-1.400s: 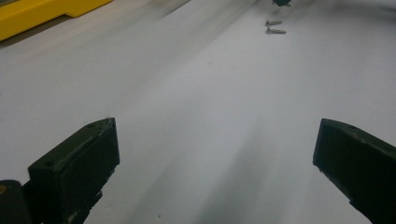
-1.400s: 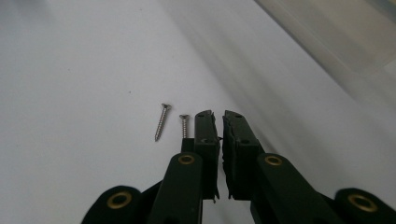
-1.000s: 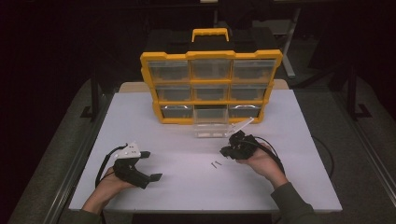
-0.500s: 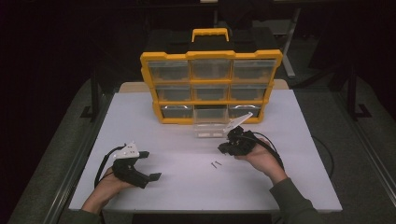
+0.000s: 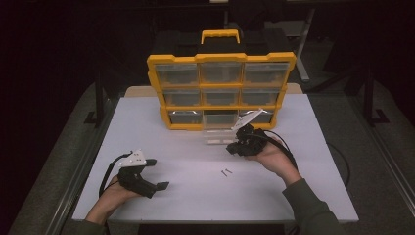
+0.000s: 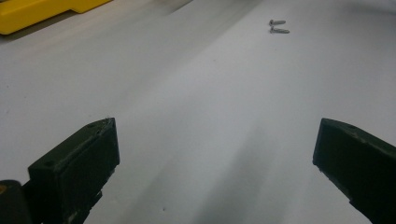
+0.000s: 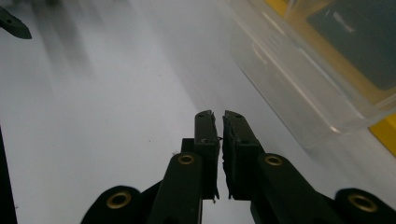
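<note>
Yellow organizer (image 5: 221,59), white table (image 5: 195,196), seemingly silver screws (image 5: 225,172).

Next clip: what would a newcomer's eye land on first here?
The yellow organiser case with its clear drawers stands upright at the far middle of the white table, one clear drawer pulled out onto the table in front of it. Two small screws lie loose mid-table. The right gripper, jaws nearly together, hovers by the drawer; the left gripper rests wide open at near left.

High view looks down across the whole worktop (image 5: 195,196); each claw camera skims low and close over it, the left sharing the two screws (image 6: 279,26).
</note>
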`<act>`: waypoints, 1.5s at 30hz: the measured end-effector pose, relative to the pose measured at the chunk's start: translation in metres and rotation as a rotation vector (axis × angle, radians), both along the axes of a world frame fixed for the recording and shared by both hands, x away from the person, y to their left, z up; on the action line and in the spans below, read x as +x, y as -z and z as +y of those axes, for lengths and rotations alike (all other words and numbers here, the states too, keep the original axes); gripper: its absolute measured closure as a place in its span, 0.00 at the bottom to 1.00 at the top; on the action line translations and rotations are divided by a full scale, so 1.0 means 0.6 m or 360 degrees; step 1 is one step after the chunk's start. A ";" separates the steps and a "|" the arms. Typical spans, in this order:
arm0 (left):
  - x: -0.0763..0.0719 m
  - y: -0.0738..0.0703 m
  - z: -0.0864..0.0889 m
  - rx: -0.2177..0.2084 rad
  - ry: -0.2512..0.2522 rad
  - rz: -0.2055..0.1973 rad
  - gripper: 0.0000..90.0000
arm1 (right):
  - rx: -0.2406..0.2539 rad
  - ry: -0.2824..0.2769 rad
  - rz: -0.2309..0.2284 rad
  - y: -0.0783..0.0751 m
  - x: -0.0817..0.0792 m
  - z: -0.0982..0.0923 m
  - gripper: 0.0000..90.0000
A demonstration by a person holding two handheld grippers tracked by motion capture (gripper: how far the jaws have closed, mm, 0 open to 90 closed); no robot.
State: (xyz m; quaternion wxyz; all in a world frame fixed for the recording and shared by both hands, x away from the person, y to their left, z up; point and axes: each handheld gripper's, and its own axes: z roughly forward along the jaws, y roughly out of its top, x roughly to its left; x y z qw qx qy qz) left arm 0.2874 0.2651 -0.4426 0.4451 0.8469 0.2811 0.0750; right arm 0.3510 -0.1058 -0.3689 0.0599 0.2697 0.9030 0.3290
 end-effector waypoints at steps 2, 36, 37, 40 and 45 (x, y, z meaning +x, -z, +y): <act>0.000 0.000 0.000 0.0000 0.0000 0.0000 0.00 | 0.0007 -0.0001 -0.0006 -0.008 0.003 0.000 0.93; -0.001 -0.001 0.000 -0.0003 0.0011 -0.0009 0.00 | 0.0018 0.0051 -0.0120 -0.081 0.091 0.037 0.93; -0.001 -0.001 0.000 -0.0005 0.0010 -0.0009 0.00 | 0.0013 0.0053 -0.0122 -0.080 0.094 0.039 0.93; -0.001 -0.001 -0.001 -0.0013 0.0010 -0.0009 0.00 | -0.0013 0.0071 -0.0124 -0.077 0.104 0.049 0.93; -0.001 -0.001 0.000 -0.0014 0.0011 -0.0007 0.00 | -0.0053 0.0080 -0.0123 -0.064 0.119 0.059 0.92</act>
